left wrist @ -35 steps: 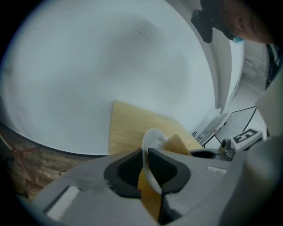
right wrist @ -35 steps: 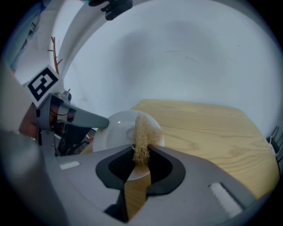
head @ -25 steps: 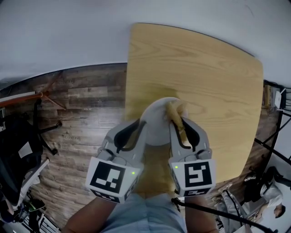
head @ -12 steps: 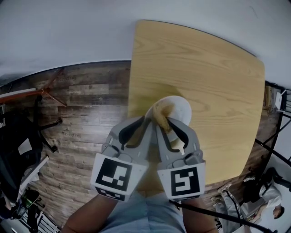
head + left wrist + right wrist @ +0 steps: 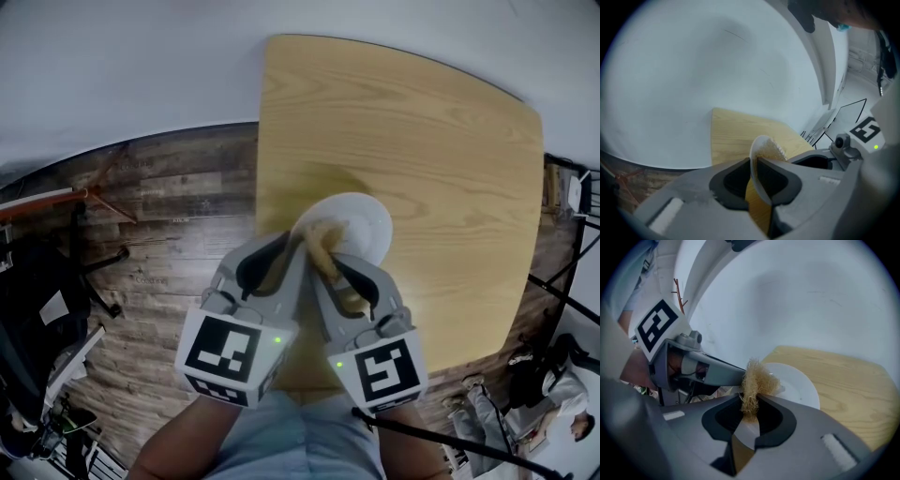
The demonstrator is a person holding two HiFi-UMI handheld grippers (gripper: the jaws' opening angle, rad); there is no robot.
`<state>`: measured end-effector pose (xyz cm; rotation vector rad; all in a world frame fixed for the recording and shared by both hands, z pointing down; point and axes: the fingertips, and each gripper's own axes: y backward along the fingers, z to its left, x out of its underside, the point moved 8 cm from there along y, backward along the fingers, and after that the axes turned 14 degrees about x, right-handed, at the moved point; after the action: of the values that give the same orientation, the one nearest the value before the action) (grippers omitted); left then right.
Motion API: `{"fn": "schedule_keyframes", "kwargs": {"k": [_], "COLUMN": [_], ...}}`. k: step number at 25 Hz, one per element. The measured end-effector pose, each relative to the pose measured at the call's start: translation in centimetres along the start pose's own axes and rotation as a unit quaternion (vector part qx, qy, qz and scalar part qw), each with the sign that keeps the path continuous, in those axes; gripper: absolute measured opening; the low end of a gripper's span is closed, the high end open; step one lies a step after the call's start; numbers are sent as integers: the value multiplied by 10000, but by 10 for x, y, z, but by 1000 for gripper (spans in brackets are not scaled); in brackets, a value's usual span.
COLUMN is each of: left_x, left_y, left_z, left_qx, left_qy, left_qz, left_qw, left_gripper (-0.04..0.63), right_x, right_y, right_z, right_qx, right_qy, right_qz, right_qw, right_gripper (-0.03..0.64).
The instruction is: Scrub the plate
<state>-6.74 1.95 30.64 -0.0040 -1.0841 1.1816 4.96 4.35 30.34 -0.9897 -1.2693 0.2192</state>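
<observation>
White round plate (image 5: 370, 225), rim pinched by left tool (image 5: 753, 163), tan scrubber (image 5: 757, 378) touching.

The head camera looks steeply down at the table (image 5: 422, 141). The left gripper (image 5: 292, 251) and right gripper (image 5: 336, 264) cameras closely face the shared plate (image 5: 370, 225).

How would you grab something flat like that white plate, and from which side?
By its thin rim, coming in from the edge nearest the person. The plate is flat and shallow, so only the rim fits between two jaws. The left gripper is shut on that near rim, leaving the face free for the scrubber in the right gripper.
</observation>
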Motion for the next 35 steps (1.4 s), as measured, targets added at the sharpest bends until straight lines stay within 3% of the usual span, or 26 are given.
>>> {"fn": "schedule_keyframes", "kwargs": {"k": [14, 22, 35], "left_x": [-5, -7, -4], "left_y": [-1, 2, 4], "left_z": [0, -3, -6], "left_qx": [-87, -56, 111], "left_qy": [-195, -433, -728], "left_qz": [-17, -12, 171], "left_qw": [9998, 9990, 9971], "left_gripper": [64, 64, 66], "right_x": [39, 56, 46], "right_y": [20, 34, 32], "right_z": [3, -23, -65], "right_qx": [-202, 294, 1264], "right_qy": [237, 176, 91], "right_qz": [547, 903, 962], "right_qw": [9980, 9953, 9873], "right_gripper": [71, 69, 71]}}
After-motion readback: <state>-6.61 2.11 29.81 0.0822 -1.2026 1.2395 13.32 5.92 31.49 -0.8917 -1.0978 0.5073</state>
